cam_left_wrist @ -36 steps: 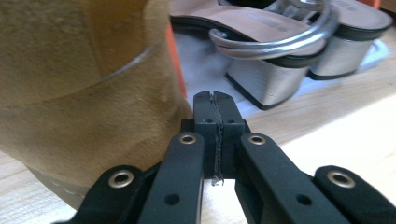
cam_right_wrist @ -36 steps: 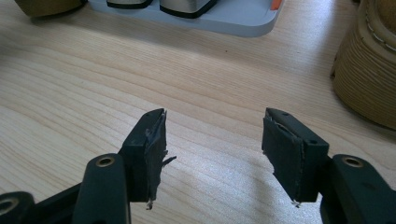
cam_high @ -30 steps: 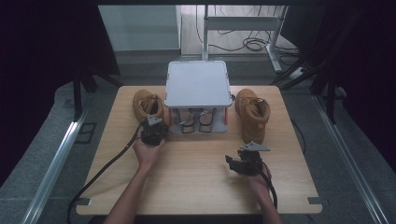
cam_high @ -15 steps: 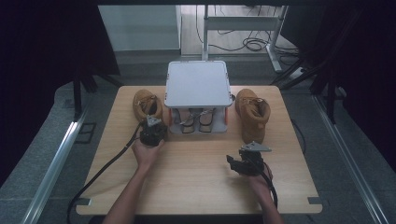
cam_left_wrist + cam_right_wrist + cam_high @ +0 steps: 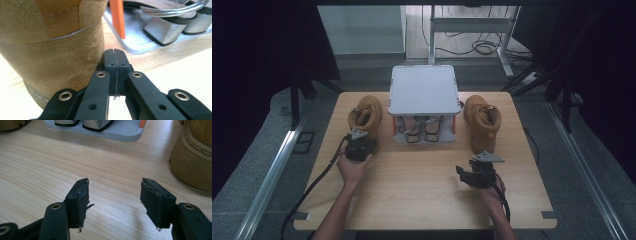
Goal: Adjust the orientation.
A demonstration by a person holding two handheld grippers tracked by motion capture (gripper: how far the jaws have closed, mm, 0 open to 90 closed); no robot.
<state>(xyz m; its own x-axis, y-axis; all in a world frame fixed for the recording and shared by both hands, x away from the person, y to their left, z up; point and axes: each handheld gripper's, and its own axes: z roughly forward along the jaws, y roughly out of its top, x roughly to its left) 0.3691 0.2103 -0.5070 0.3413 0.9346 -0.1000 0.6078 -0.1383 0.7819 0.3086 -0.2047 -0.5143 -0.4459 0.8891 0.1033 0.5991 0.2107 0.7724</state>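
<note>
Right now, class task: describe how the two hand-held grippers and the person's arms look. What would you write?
Both the left gripper and the right gripper are black, each topped by a grey three-cornered plate, with a black cable trailing back past the forearm. The gripper views show black link arms with brass-coloured rivets and flat pads with worn, frayed edges. The forearms are bare; no sleeves show.

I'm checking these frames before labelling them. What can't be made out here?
- Left boot: in the left gripper view its top and toe are cut off by the frame edge.
- Rack: in the high view its flat lid hides most of what stands under it.
- Left hand-held gripper: in the high view the jaws are too small to tell whether they touch the boot.
- Right boot: in the right gripper view the edge leaves just the sole corner.
</note>
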